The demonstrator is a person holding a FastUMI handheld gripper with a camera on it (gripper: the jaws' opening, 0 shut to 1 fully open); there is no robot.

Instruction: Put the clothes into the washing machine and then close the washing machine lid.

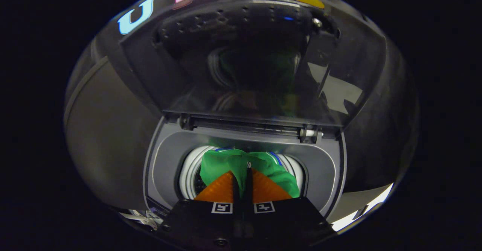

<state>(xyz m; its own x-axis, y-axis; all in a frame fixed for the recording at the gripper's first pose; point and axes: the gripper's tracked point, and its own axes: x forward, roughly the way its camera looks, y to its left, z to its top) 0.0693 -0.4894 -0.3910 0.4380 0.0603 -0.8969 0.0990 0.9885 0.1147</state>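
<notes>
1. Washing machine (113,138) looming large, dark body wrapping round the whole scene, pale grey top deck ringing the opening.
2. Lid (256,55) standing wide open, tipped up and back on its hinges (308,133), glossy underside throwing back a dim reflection of green cloth; held up like that to leave the mouth free for loading.
3. Drum (190,175) showing as a white ribbed ring just below the hinge line, directly ahead of the fingers and partly covered by cloth.
4. Green garment (226,164) bunched over the drum mouth, draped round the fingertips, spilling further to one side; hanging above or just inside the opening, depth hard to judge.
5. Gripper (243,168) pointed straight down into the opening, fingers closed to a thin slit with a fold of the green cloth pinched between them, grip looking firm on both sides.
6. Judging by all that: clothes not yet let go, so release into the drum comes first, then backing clear and swinging the lid down. Watch for cloth trailing over the rim and catching under the lid.
</notes>
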